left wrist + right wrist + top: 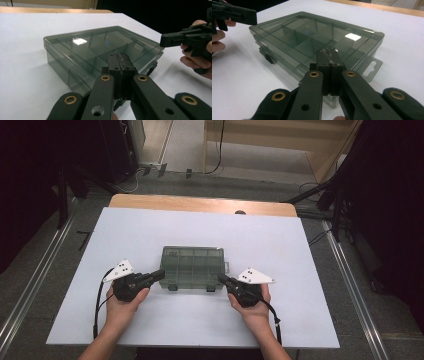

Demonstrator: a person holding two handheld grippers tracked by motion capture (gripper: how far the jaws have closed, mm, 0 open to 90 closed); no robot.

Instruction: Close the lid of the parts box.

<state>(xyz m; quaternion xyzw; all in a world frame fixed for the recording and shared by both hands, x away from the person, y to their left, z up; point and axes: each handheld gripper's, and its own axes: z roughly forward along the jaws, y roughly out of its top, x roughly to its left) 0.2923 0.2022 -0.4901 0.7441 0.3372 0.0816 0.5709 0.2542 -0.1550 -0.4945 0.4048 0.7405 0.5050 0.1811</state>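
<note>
On white table (pixel 150 235), closed grey compartment box (pixel 192 266), contents unclear

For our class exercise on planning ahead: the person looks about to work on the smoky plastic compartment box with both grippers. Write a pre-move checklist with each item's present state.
1. Compartment box lies flat on the white table: ok.
2. Lid closed: ok; latches on the near edge look fastened.
3. Left gripper at the box's near left corner, fingers shut and empty: ok.
4. Right gripper at the near right corner, fingers shut and empty: ok.
5. Fingers touching the box: cannot tell.
6. Compartments empty: ok as far as the tinted lid shows.
</note>
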